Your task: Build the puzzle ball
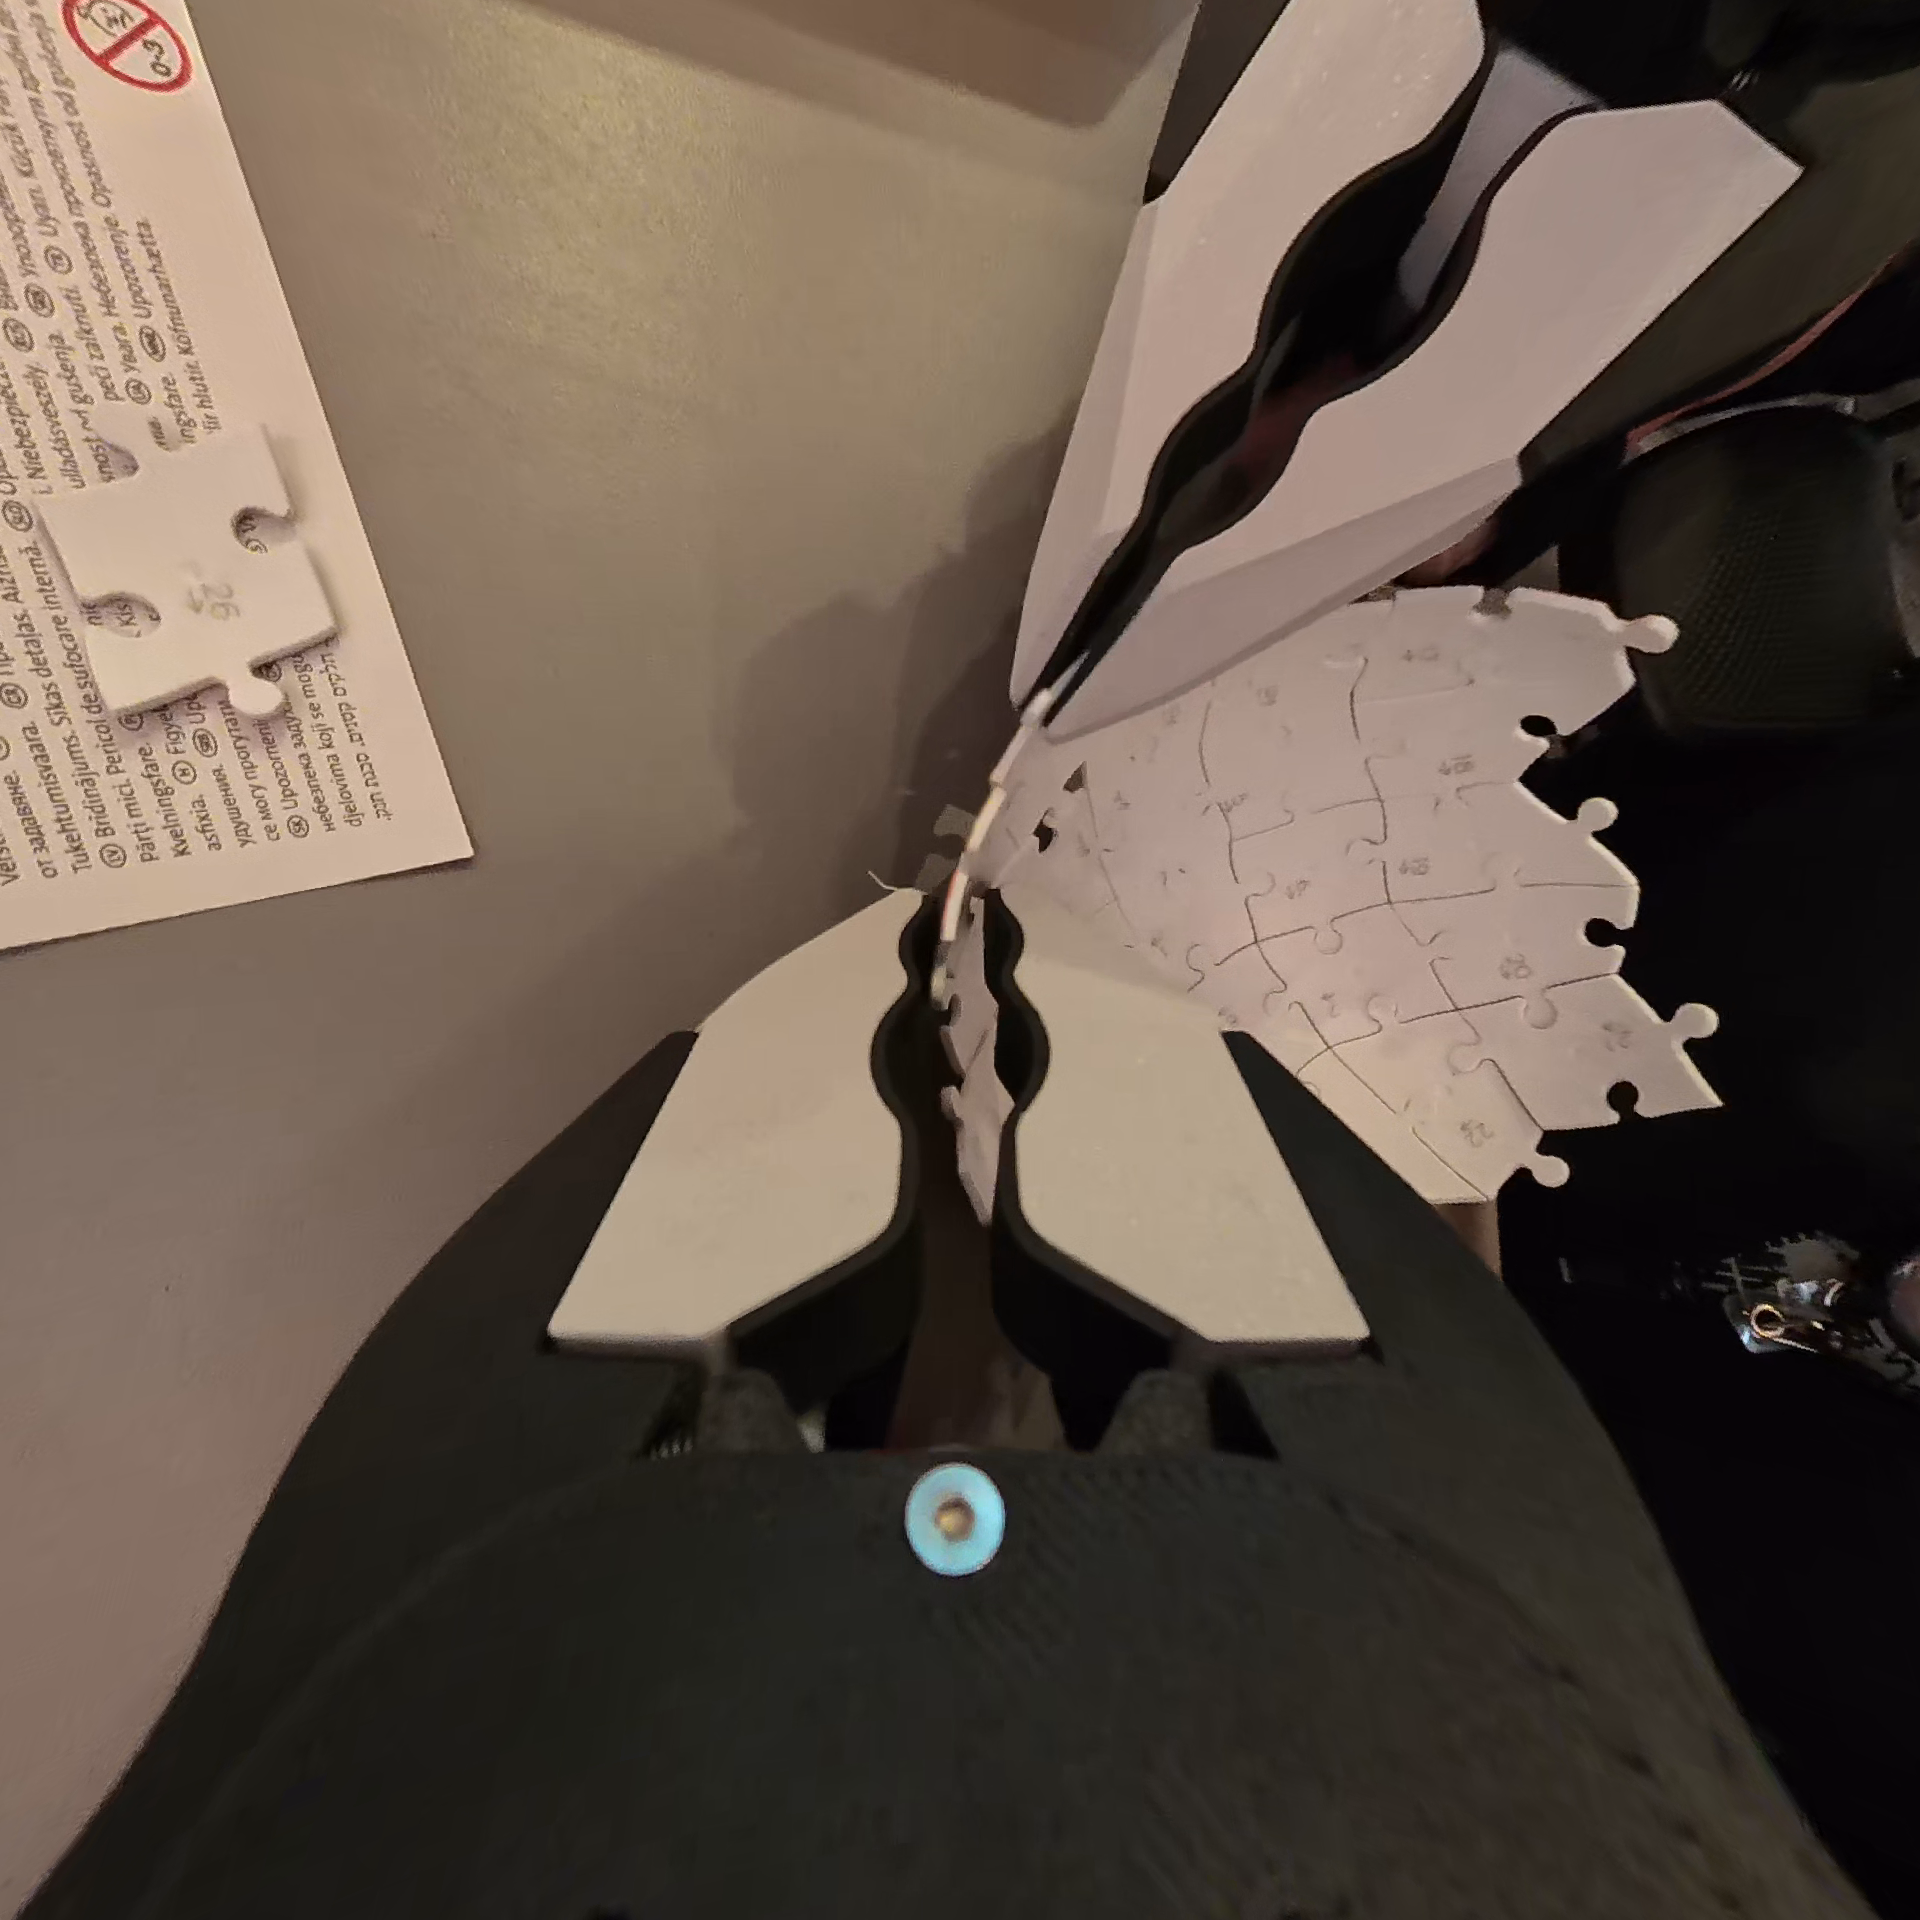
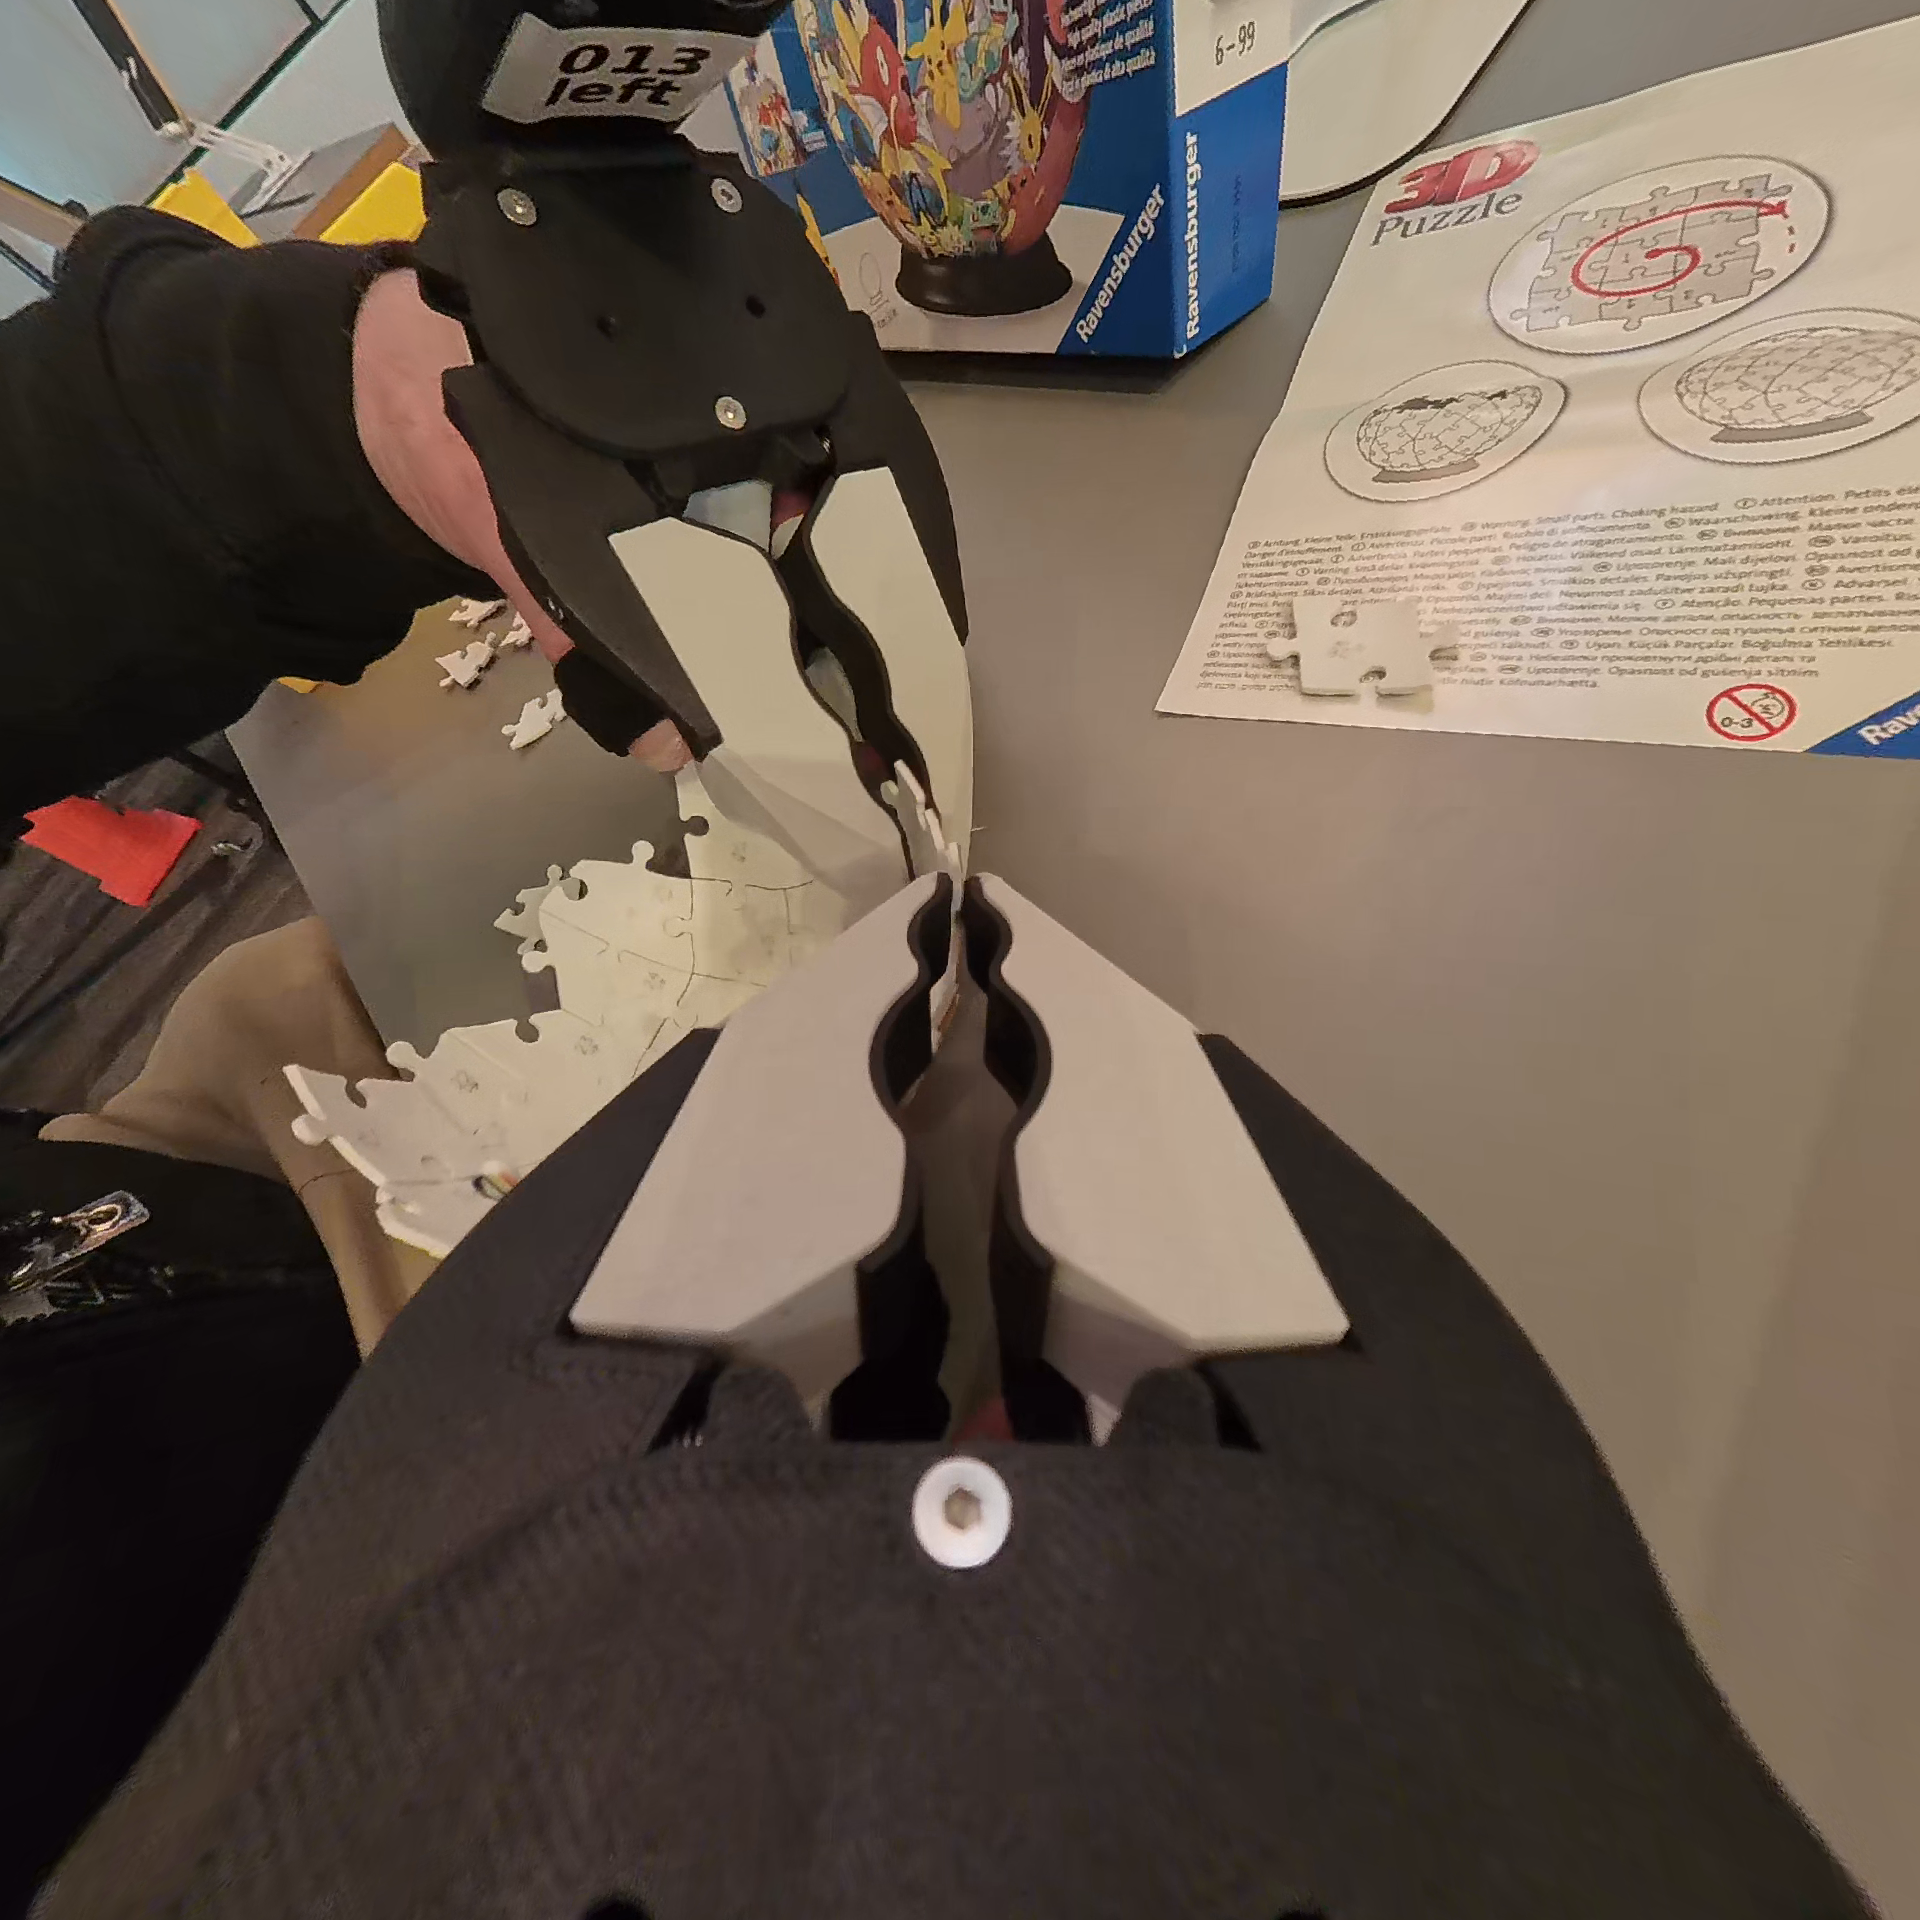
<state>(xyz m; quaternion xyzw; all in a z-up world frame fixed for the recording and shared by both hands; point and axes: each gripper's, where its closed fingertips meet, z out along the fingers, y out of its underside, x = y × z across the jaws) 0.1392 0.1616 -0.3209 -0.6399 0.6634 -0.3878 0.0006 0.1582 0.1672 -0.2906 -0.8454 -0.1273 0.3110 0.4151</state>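
The partly built puzzle ball is a curved white shell of joined pieces, inner side showing, held in the air above the grey table. My left gripper is shut on a white piece at the shell's rim. My right gripper comes in from the upper right and is shut on the rim just beside it. In the right wrist view the right gripper and the left gripper meet tip to tip, with the shell hanging to the left. Whether the left-held piece is locked into the shell is hidden.
A loose white piece lies on the instruction sheet, also seen in the left wrist view. The blue puzzle box stands at the back. Several loose pieces lie behind the gloved hand. The table edge runs at left. My two grippers' fingertips are within a few centimetres of each other.
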